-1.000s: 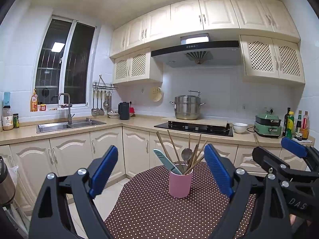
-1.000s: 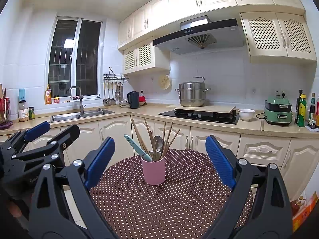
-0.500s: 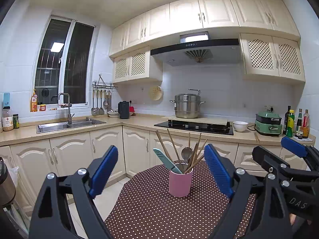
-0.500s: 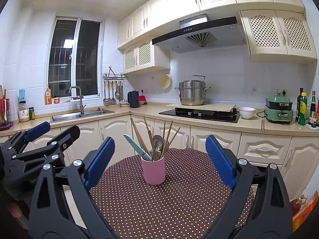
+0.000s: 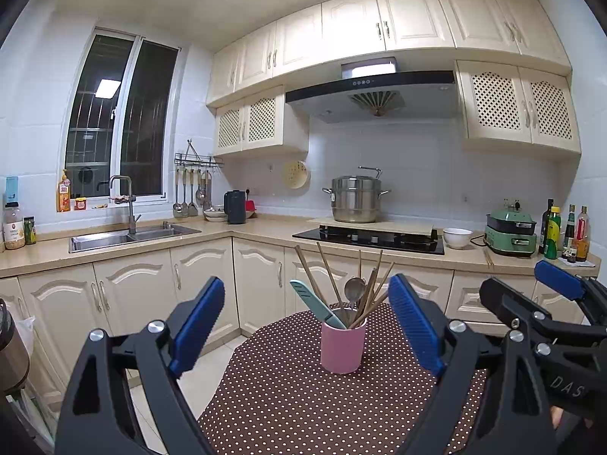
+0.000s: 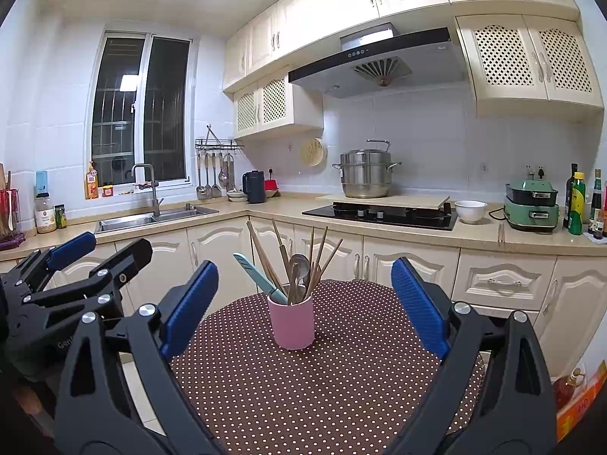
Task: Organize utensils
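Note:
A pink cup (image 5: 342, 345) (image 6: 291, 322) stands upright on a round table with a brown polka-dot cloth (image 5: 303, 398) (image 6: 341, 371). Inside it are several wooden chopsticks (image 5: 373, 295) (image 6: 265, 256), a metal spoon (image 5: 353, 289) (image 6: 299, 263) and a teal-handled knife (image 5: 313, 303) (image 6: 258, 276). My left gripper (image 5: 307, 322) is open, held short of the cup with nothing between its blue pads. My right gripper (image 6: 303, 303) is open too, also short of the cup. Each gripper shows at the edge of the other's view.
Kitchen counters run behind the table, with a sink (image 5: 129, 235), a kettle (image 5: 235, 206), a steel pot (image 5: 356, 199) on the hob, a white bowl (image 5: 457, 237), a green cooker (image 5: 512, 233) and bottles (image 5: 554, 233). Floor tiles (image 5: 212, 364) show left of the table.
Both views have shifted very slightly; the cup and utensils stand as before and both grippers stay open.

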A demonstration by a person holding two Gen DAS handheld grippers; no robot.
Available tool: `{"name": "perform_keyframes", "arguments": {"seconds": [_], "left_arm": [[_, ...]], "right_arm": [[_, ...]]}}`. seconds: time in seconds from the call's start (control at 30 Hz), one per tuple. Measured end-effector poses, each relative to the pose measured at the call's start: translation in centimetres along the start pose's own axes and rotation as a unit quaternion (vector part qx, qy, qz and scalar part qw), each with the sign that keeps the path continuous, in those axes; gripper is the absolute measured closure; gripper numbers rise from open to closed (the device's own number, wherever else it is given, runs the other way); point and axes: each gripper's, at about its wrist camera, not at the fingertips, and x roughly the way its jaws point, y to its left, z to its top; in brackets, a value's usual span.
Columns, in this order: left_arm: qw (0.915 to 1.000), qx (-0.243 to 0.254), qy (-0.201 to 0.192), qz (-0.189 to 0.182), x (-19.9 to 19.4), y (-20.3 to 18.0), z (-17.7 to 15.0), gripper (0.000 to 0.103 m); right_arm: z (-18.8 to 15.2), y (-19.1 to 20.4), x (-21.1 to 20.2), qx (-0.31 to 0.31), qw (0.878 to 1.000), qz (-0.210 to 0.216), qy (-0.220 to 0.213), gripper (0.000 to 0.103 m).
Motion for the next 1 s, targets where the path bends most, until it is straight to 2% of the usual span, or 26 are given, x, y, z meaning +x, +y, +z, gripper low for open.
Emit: {"name": "perform_keyframes", "arguments": {"seconds": [1.0], "left_arm": [[1.0,0.006,-0.004,0.005,0.41,-0.23,-0.14,0.017]], "right_arm": [[-0.56,-0.22,0.34,0.009,1.0,0.001,0.006,0.012]]}}
